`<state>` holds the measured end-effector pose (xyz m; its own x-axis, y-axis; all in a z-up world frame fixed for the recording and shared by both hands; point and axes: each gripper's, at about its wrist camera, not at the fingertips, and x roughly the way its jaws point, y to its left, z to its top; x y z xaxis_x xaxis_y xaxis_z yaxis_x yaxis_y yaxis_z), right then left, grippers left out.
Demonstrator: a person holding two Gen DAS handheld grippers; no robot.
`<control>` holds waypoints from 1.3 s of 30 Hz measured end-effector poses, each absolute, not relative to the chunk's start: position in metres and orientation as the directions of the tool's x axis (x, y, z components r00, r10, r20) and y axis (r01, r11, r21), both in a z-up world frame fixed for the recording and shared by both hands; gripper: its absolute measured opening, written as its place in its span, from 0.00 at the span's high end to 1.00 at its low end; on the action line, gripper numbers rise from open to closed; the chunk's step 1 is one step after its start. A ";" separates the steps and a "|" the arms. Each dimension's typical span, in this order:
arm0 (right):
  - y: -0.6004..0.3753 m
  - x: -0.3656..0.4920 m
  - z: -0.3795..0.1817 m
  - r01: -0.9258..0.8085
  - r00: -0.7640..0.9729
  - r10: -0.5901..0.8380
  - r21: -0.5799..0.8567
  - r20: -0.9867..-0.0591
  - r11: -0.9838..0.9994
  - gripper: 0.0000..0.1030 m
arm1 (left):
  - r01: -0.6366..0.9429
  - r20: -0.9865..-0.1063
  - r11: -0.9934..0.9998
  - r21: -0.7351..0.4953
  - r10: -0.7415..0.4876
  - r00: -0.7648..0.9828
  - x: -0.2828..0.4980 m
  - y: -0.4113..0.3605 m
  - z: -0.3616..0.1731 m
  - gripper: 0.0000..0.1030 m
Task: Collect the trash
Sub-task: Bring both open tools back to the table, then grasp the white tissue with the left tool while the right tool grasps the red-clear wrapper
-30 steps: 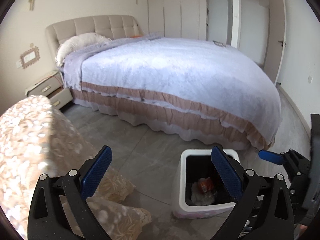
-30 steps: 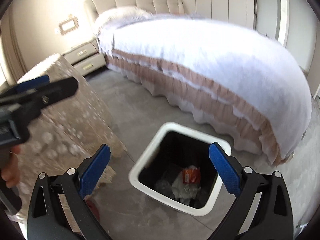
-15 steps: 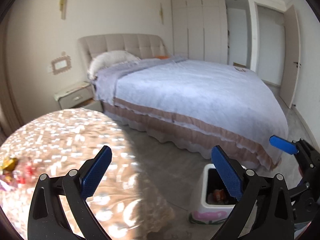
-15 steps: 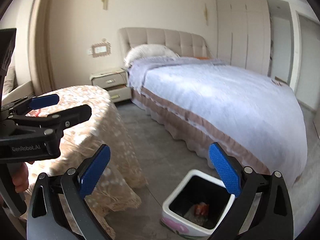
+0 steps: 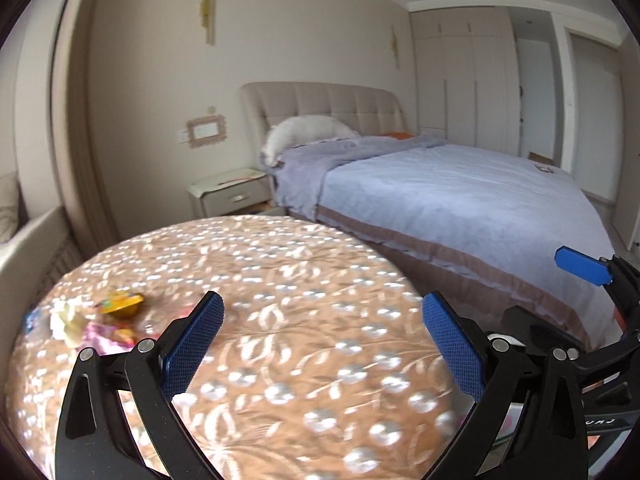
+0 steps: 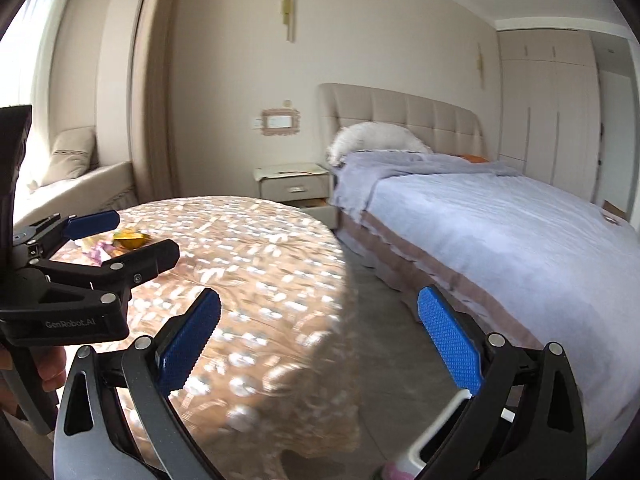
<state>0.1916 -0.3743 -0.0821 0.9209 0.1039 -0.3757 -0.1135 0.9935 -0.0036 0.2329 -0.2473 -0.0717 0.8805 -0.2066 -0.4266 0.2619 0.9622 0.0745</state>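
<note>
Lying jumbled on table [image 5: 280,320]: trash [image 5: 100,320], axis unclear.

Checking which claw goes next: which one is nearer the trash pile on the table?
Left. The left claw hangs over the table just right of the trash pile; the right claw sits farther right, off the table's edge.

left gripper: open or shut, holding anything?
Open and empty. In the left wrist view the left gripper has its blue pads wide apart, only the patterned tablecloth showing between them.
</note>
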 end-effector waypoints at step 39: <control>-0.136 0.325 -0.063 -0.405 0.822 0.371 0.016 -0.432 0.914 0.04 | -0.180 -0.512 0.983 -0.044 0.133 0.849 0.324 0.029 -0.082 0.05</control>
